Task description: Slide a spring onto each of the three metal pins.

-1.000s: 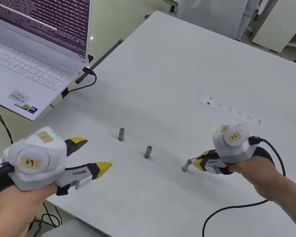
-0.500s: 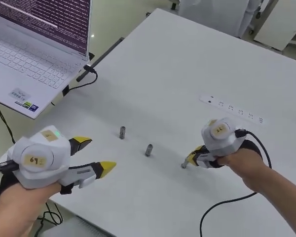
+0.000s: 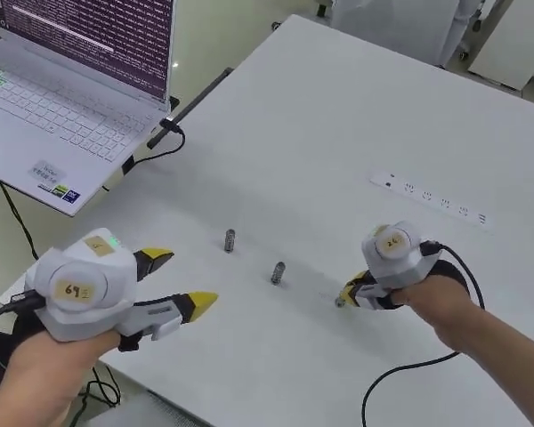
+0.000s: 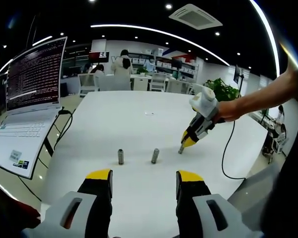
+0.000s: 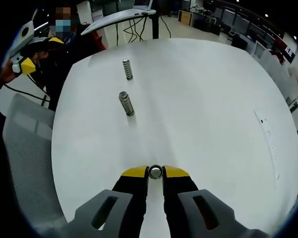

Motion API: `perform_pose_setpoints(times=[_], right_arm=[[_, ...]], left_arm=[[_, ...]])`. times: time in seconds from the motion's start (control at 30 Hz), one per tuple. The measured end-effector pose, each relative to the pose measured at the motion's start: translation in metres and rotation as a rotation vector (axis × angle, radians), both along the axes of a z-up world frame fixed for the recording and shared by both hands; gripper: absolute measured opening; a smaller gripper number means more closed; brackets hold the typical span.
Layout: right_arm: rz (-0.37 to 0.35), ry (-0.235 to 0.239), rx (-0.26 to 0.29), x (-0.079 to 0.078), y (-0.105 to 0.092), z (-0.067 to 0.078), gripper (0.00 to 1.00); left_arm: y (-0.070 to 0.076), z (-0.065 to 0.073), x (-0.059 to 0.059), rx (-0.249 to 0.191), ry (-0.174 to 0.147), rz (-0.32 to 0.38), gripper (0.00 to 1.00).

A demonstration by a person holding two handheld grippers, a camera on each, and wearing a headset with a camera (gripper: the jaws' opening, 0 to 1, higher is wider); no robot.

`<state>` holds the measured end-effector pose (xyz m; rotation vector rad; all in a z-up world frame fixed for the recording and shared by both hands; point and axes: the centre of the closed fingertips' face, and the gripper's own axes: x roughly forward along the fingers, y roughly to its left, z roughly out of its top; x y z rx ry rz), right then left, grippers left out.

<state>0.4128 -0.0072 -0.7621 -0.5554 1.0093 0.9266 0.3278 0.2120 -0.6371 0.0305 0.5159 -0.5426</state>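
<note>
Right claw clenched on third pin, tip near tabletop. Neighbour pin stands sprung, apart. Left claw released, hovering. Risk: tilted release topples pin, spring slides off.

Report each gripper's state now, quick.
Left gripper: open, yellow-tipped jaws spread, holding nothing.
Right gripper: shut on a small grey metal spring, seen end-on between its jaw tips.
</note>
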Motion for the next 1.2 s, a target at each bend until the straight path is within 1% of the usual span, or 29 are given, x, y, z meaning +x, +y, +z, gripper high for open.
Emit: perform_pose_setpoints(times=[0.17,0.27,0.37,0.4,0.5,0.6,0.67,0.73,0.83,0.9,0.97,1.07,1.13,1.2], right_arm=[[0.006,0.001,-0.002,-0.001,0.002,-0.003,0.09],[0.013,0.006,-0.006,-0.002,0.003,-0.006,0.10],[0.024,0.002,-0.010,-0.003,0.003,-0.004,0.15],[0.028,0.001,-0.010,-0.004,0.003,-0.003,0.18],[0.036,-0.016,-0.004,-0.005,0.003,0.003,0.22],[0.047,-0.040,-0.014,-0.008,0.000,0.010,0.29],[0.046,-0.076,-0.010,-0.007,0.000,0.017,0.35],[0.034,-0.089,-0.002,-0.010,-0.001,0.024,0.37],[0.012,-0.108,0.009,-0.012,-0.005,0.030,0.38],[0.000,-0.120,0.020,-0.017,-0.007,0.035,0.40],[-0.007,-0.123,0.022,-0.020,-0.009,0.036,0.42],[-0.029,-0.127,0.040,-0.032,-0.013,0.041,0.42],[-0.048,-0.138,0.057,-0.038,-0.014,0.045,0.43],[-0.063,-0.135,0.061,-0.045,-0.018,0.047,0.44]], left_arm=[[0.006,0.004,0.006,-0.003,-0.012,0.014,0.46],[0.006,0.005,0.007,-0.003,-0.015,0.018,0.46],[0.008,0.004,0.007,-0.006,-0.012,0.020,0.46],[0.008,0.003,0.007,-0.007,-0.009,0.020,0.46],[0.007,0.002,0.006,-0.006,-0.006,0.016,0.46],[0.008,0.002,0.007,-0.010,-0.008,0.016,0.46],[0.008,0.002,0.008,-0.008,-0.008,0.014,0.46],[0.008,0.002,0.008,-0.011,-0.006,0.013,0.47],[0.008,0.003,0.010,-0.017,-0.011,0.012,0.47],[0.008,0.005,0.010,-0.018,-0.014,0.008,0.48],[0.008,0.006,0.010,-0.020,-0.016,0.004,0.48],[0.007,0.008,0.011,-0.023,-0.021,0.000,0.49],[0.008,0.008,0.012,-0.026,-0.023,0.000,0.49],[0.008,0.009,0.012,-0.025,-0.025,-0.003,0.49]])
